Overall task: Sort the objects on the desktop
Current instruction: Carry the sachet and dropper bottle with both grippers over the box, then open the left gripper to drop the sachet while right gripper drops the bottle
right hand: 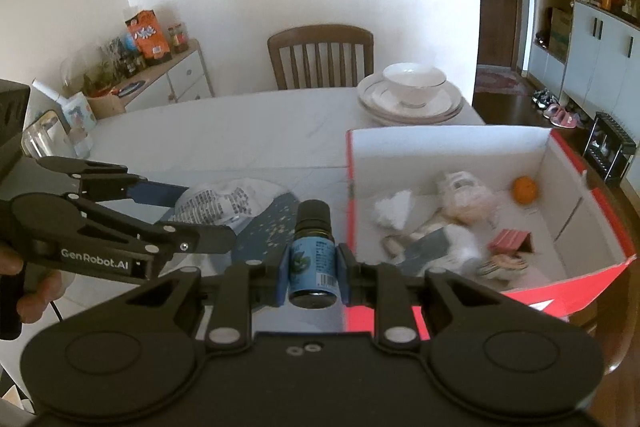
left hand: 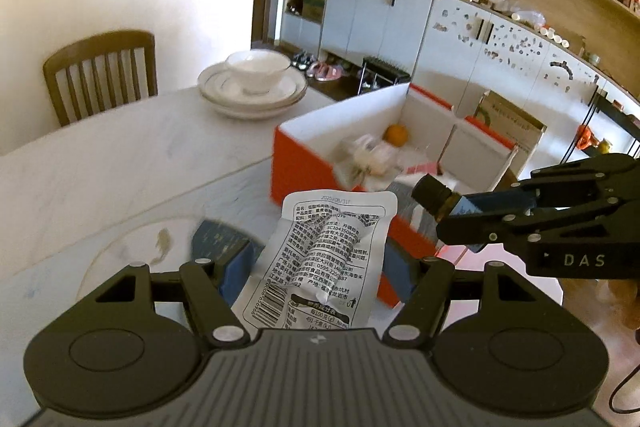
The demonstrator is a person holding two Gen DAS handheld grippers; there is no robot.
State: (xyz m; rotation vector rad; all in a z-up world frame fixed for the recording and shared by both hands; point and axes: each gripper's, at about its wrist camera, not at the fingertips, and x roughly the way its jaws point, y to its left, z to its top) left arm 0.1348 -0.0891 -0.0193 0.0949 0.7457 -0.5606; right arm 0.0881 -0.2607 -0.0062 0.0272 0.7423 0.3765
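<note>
My right hand-held gripper is pinched tight on a small dark glass bottle with a black cap and a blue label, held just short of the near left corner of the open red cardboard box with white inner walls. My left hand-held gripper clamps a crumpled white plastic snack packet printed with black text, also on the near side of the box and a little to its left.

The bottle is round and smooth, gripped at its waist only; if I tilt it hard over the box wall, I judge it could pivot between the pads and slip out onto the tabletop instead of inside. The packet is limp and held low down, so its free top could flop and catch on the box rim. My two hands are also close together on the same approach, and they could knock one another if both go in at once.

Inside the box already lie an orange, a white crumpled wad, a small pink ribbed carton and other soft wrappers too blurred to name, so the near half is crowded. Beyond the box's far left corner stands a white bowl on stacked white plates, clear of my path. A dark blue speckled flat thing lies just left of the box, under my grippers.
</note>
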